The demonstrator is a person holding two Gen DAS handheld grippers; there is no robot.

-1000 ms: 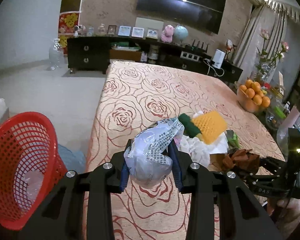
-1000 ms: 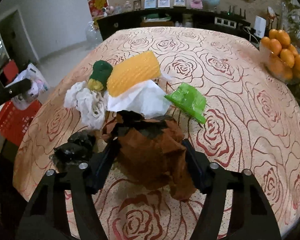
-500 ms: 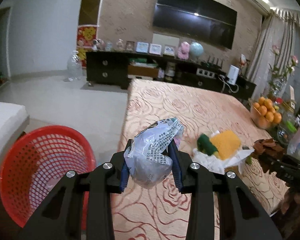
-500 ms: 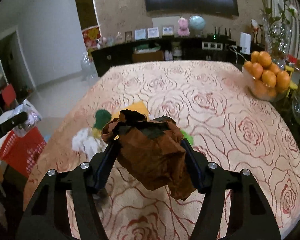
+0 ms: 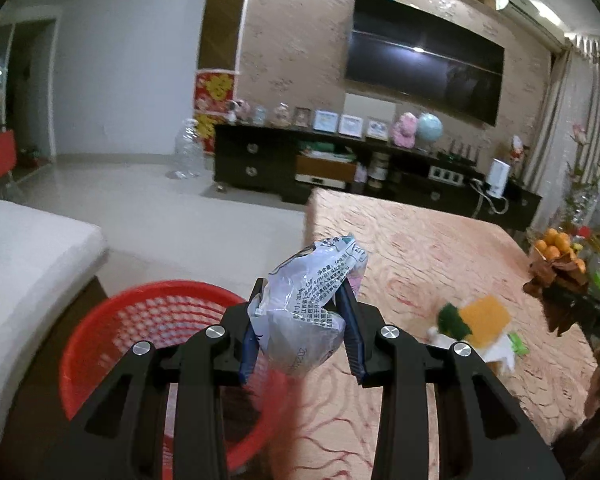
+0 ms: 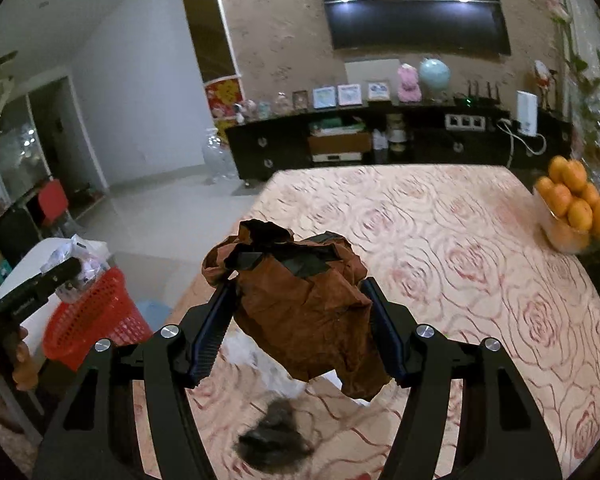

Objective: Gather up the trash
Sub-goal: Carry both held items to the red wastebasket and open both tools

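Table [image 6: 480,248] lies lower; both held wrappers lifted, basket [image 5: 112,344] nearer.

My left gripper [image 5: 302,332] is matt black plastic with bright metal screws; its ribbed blue pads pinch a glossy, crinkled plastic wrapper [image 5: 304,308] with print on it. My right gripper [image 6: 302,326] clamps a crumpled brown paper wad [image 6: 304,304], matt and creased. The basket [image 5: 140,336] is shiny red plastic mesh. The tablecloth [image 6: 440,240] looks like smooth woven cloth with a slight sheen.
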